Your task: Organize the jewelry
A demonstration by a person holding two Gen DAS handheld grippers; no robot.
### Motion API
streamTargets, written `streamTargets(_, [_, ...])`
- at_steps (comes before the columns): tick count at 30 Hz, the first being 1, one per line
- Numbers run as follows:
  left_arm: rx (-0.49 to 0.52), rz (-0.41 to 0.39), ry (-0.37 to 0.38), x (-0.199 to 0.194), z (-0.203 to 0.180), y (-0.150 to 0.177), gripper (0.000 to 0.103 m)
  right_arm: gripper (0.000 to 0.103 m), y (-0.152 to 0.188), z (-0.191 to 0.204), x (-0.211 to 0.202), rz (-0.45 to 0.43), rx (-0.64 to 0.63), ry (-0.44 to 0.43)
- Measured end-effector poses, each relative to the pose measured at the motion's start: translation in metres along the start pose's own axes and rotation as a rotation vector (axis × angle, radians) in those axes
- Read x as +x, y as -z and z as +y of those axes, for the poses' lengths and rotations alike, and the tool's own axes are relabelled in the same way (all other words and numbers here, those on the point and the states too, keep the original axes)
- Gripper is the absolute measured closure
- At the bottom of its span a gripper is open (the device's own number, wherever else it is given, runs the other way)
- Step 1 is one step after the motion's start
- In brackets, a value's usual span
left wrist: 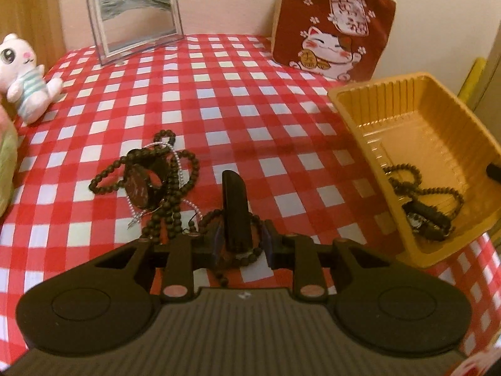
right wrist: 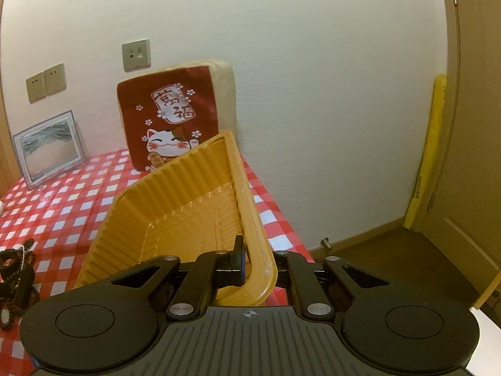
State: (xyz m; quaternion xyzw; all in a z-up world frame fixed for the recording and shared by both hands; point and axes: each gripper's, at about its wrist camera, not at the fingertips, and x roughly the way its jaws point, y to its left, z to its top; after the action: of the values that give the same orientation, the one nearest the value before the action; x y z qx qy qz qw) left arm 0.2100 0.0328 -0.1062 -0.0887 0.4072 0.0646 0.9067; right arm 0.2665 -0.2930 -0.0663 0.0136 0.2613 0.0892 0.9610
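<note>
A pile of dark bead strands, a clear bead chain and a round brown piece (left wrist: 150,185) lies on the red checked cloth. My left gripper (left wrist: 239,244) is shut on a dark bead bracelet (left wrist: 250,255) just right of the pile. A yellow plastic tray (left wrist: 416,119) at the right holds dark beads and a watch (left wrist: 429,213). My right gripper (right wrist: 250,269) is shut on the tray's right rim (right wrist: 253,241), and the tray looks tilted. One right fingertip shows inside the tray in the left wrist view (left wrist: 493,170).
A red lucky-cat cushion (left wrist: 332,28) leans on the back wall. A clear picture frame (left wrist: 134,18) stands at the back left. A white plush cat (left wrist: 25,78) lies at the left edge. The table's right edge drops to a wooden floor (right wrist: 391,250) by a door.
</note>
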Motion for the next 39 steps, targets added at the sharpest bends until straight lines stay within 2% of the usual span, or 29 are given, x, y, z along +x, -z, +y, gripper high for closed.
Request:
streamTargets(6, [0.053,0.018,-0.027,0.021,-0.006,-0.002,0.075,0.097,0.001,0.001,-0.002,0.001,0.01,0.013])
streamTargets(15, [0.078,0.037,-0.056,0.046,-0.008,-0.005,0.076,0.097,0.0,0.002,-0.002,0.003,0.013,0.018])
streamTargets(18, [0.084,0.032,-0.061,0.048,-0.009,-0.006,0.083,0.097,0.0,0.002,-0.002,0.004,0.014,0.019])
streamTargets(27, [0.071,0.002,-0.04,0.038,-0.006,-0.012,0.084,0.097,0.0,0.002,-0.002,0.004,0.014,0.017])
streamTargets(33, [0.029,-0.044,0.068,0.008,-0.015,-0.025,0.084,0.097,0.0,0.004,-0.003,0.002,0.013,0.01])
streamTargets(39, [0.005,-0.05,0.234,-0.01,-0.046,-0.037,0.084,0.097,-0.002,0.008,-0.007,-0.004,0.006,-0.003])
